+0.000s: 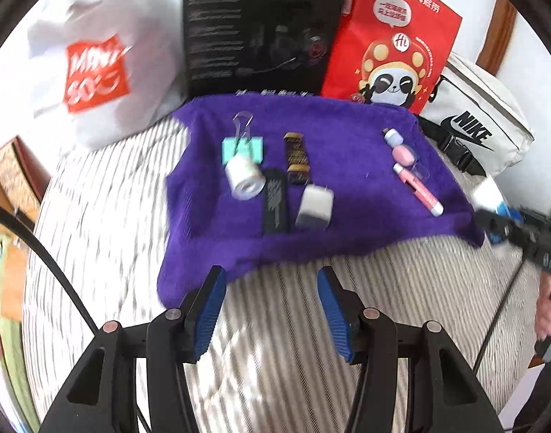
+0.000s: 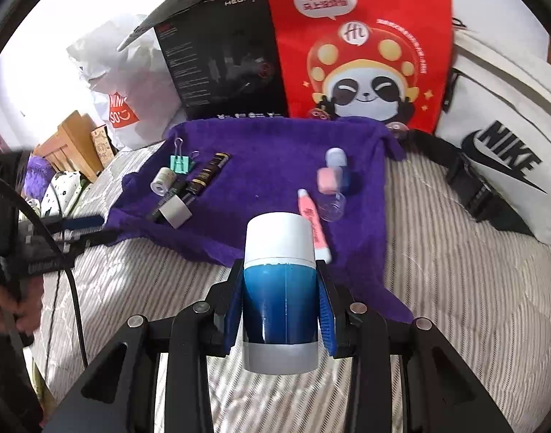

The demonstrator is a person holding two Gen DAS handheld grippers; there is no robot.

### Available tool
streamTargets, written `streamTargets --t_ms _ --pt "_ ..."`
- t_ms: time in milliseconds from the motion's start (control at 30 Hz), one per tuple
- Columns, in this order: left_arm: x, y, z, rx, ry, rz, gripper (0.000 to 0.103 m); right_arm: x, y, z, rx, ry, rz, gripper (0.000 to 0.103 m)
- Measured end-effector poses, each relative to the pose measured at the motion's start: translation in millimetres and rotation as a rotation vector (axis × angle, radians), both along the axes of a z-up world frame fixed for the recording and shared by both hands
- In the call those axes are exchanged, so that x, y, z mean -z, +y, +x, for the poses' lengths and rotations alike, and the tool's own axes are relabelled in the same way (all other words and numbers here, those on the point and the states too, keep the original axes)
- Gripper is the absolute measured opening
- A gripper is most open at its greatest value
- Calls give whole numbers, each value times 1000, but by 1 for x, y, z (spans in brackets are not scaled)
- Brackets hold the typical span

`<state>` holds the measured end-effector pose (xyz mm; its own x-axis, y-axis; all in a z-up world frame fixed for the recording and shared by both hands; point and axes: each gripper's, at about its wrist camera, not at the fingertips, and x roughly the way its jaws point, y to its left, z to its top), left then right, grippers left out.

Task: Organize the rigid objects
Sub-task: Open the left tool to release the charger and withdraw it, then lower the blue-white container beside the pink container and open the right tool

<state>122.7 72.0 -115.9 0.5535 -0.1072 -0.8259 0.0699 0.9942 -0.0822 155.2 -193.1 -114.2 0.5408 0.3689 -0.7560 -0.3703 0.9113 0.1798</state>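
A purple towel (image 1: 347,216) (image 2: 275,151) lies on the striped bed. On it are a teal binder clip (image 1: 243,148) (image 2: 180,164), a white tape roll (image 1: 245,176) (image 2: 162,179), a black comb (image 1: 275,202), a brown-gold tube (image 1: 297,157) (image 2: 208,173), a white charger cube (image 1: 315,207) (image 2: 175,213), a pink tube (image 1: 418,189) (image 2: 313,223) and small lilac and pink bottles (image 1: 400,146) (image 2: 333,173). My left gripper (image 1: 272,306) is open and empty before the towel's near edge. My right gripper (image 2: 281,303) is shut on a blue bottle with a white cap (image 2: 280,288) above the towel's near edge.
Behind the towel stand a white Miniso bag (image 1: 95,72), a black Hecate box (image 1: 261,29) and a red panda bag (image 1: 394,43). A white Nike bag (image 1: 481,122) lies at the right. Cables trail at the left of the bed.
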Motion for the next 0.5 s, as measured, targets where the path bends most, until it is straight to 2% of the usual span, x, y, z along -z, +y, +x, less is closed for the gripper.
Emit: streamTargets --t_ms 133,233,500 --pt "20 8 -11 -17 39 8 51 1 15 19 -11 14 22 36" --pt "29 15 -16 -32 56 -2 51 4 31 41 -4 12 0 36" --pt "32 32 -25 -61 51 -26 51 20 66 96 22 21 -51 36"
